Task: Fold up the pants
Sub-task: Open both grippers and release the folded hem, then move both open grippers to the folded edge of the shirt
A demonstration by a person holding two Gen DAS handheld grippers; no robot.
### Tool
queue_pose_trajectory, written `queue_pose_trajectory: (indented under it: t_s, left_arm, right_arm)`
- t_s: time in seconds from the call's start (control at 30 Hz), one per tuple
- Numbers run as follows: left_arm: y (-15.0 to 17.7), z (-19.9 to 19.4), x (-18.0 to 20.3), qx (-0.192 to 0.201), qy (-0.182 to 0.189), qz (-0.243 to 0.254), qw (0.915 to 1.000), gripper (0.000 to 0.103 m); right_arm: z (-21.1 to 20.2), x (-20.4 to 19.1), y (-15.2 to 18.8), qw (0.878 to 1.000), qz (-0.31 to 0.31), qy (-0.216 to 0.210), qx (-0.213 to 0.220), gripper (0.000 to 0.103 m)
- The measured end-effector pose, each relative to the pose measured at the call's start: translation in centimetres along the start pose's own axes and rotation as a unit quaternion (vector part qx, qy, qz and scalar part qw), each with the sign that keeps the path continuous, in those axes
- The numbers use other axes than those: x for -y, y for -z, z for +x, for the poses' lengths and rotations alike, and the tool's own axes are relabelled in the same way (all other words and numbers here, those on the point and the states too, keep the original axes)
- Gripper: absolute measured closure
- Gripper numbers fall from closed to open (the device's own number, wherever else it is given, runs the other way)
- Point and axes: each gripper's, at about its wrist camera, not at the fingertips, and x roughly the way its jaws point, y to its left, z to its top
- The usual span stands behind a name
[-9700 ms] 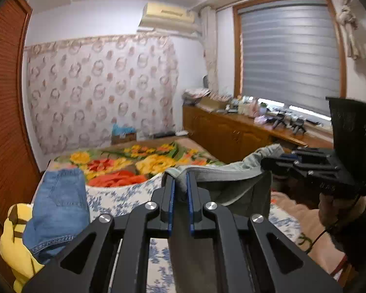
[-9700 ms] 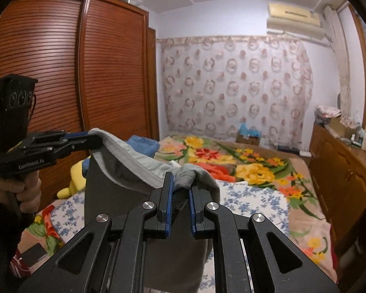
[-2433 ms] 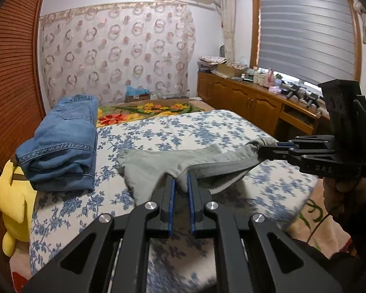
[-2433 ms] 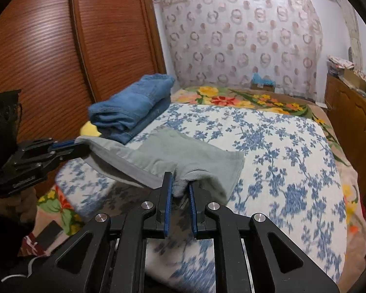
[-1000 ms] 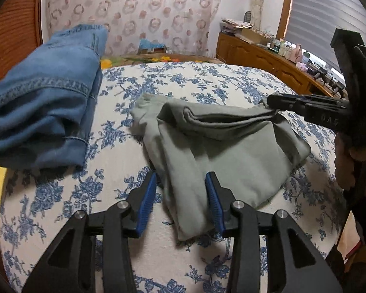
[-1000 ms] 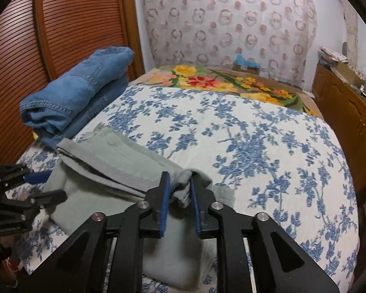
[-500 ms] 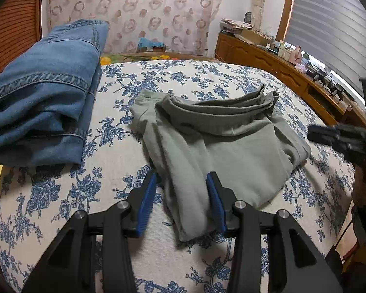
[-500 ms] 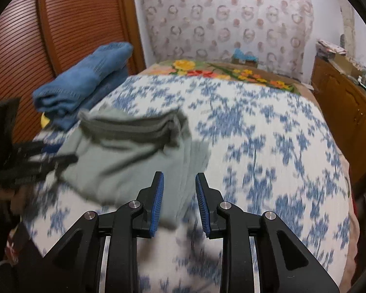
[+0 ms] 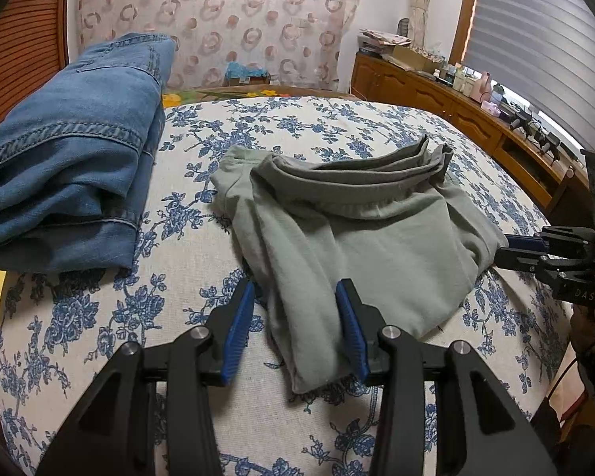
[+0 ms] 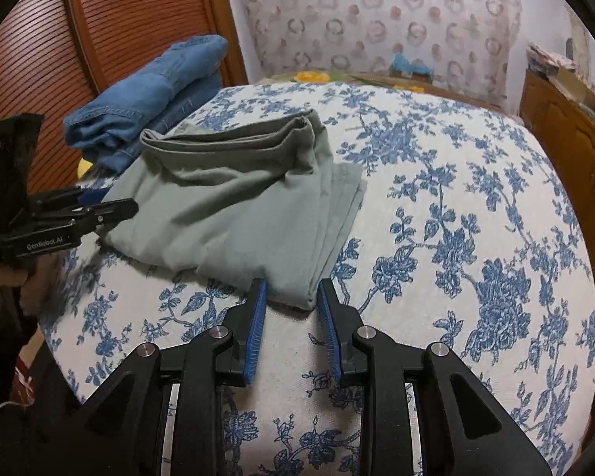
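The bed (image 9: 337, 127) fills both views, covered with a white spread printed in blue flowers. Beyond its far end hangs a curtain (image 9: 218, 12) with ring patterns. A slatted wooden wardrobe (image 10: 111, 27) stands along the bed's left side, and a low wooden cabinet (image 9: 436, 95) runs along the right side under a window blind (image 9: 535, 39).

On the far left of the bed lie folded jeans (image 9: 71, 150), piled in thick layers. Just right of them, apart from them, lie the grey-green pants (image 9: 357, 230), folded into a rough square on the near middle of the spread; the waistband edges stand up in loose ridges along the far side, and the folded layers show stepped at the right edge in the right wrist view.

The left gripper (image 9: 297, 329) hovers at the near left corner of the pants, its blue pads (image 9: 240, 329) spread apart on either side of the cloth edge without pressing it. The right gripper (image 10: 291, 317) sits at the near right corner, jaws likewise apart and having just narrowed a little, with the cloth's corner just ahead of the tips and nothing pinched between them.
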Motion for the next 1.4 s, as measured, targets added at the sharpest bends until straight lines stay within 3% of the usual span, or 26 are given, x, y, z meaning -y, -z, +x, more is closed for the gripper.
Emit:
queue_pose_trajectory:
  t_s: [0.17, 0.27, 0.5, 0.87, 1.03, 1.17, 1.4]
  left_arm:
    - [0.0, 0.0, 0.0, 0.001, 0.000, 0.000, 1.0000, 0.060]
    - [0.0, 0.1, 0.2, 0.001, -0.004, 0.002, 1.0000, 0.060]
    - [-0.1, 0.2, 0.2, 0.001, -0.005, 0.003, 1.0000, 0.060]
    - [-0.1, 0.1, 0.2, 0.001, -0.005, 0.003, 1.0000, 0.059]
    - [-0.1, 0.1, 0.2, 0.001, -0.005, 0.003, 1.0000, 0.059]
    - [-0.1, 0.1, 0.2, 0.001, -0.005, 0.003, 1.0000, 0.059]
    - [-0.1, 0.1, 0.1, 0.001, -0.005, 0.002, 1.0000, 0.059]
  right_arm:
    - [0.0, 0.3, 0.1, 1.000, -0.004, -0.004, 0.001, 0.094]
    - [-0.2, 0.6, 0.1, 1.000, -0.008, -0.010, 0.007, 0.097]
    - [-1.3, 1.5, 0.5, 0.999, -0.013, 0.026, 0.023, 0.102]
    - [-1.5, 2.7, 0.7, 0.999, 0.002, 0.044, 0.013, 0.102]
    - [-2.6, 3.4, 0.5, 0.999, 0.021, 0.037, 0.031, 0.093]
    - [-2.4, 3.1, -0.5, 0.998, 0.026, 0.031, 0.039, 0.073]
    - [-0.1, 2.0, -1.6, 0.999, 0.024, 0.009, 0.023, 0.070]
